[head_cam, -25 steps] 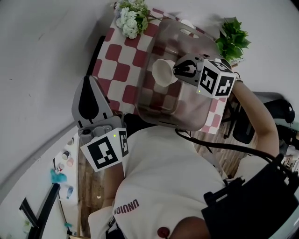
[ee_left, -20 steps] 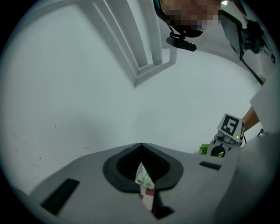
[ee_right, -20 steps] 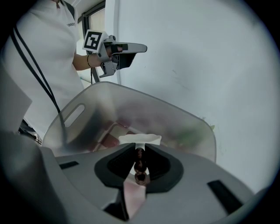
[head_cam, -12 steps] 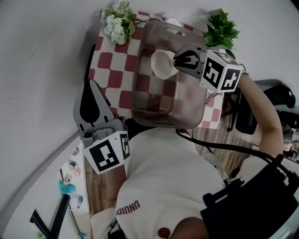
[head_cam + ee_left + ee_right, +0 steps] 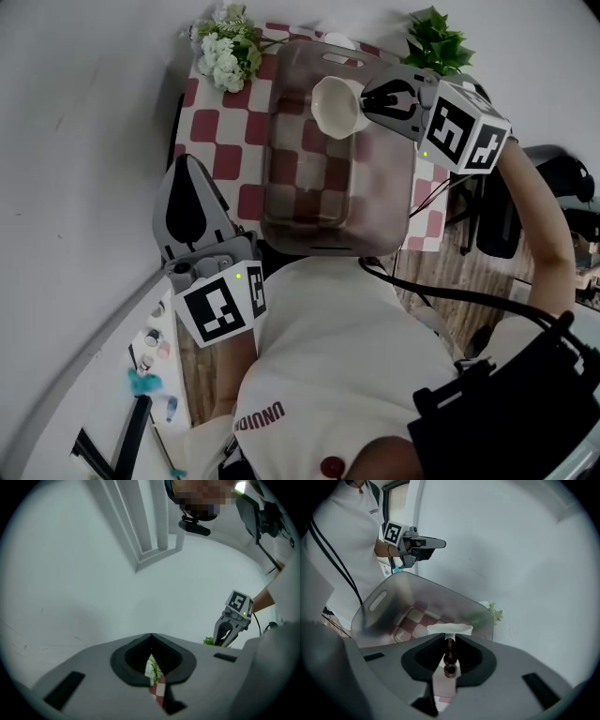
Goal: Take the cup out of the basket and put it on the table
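Note:
A white cup hangs tilted over the far end of the translucent grey basket, higher than its rim. My right gripper is shut on the cup's edge from the right. In the right gripper view the cup's rim shows pinched between the jaws, with the basket below. My left gripper hovers left of the basket's near corner, shut with nothing in it; its jaws meet at the tips.
The basket stands on a table with a red and white checked cloth. White flowers and a green plant sit at the table's far edge. Small bottles and tools lie on the floor lower left.
My right gripper has lifted the cup up and toward the basket's far end. The left gripper has shifted only slightly beside the basket.

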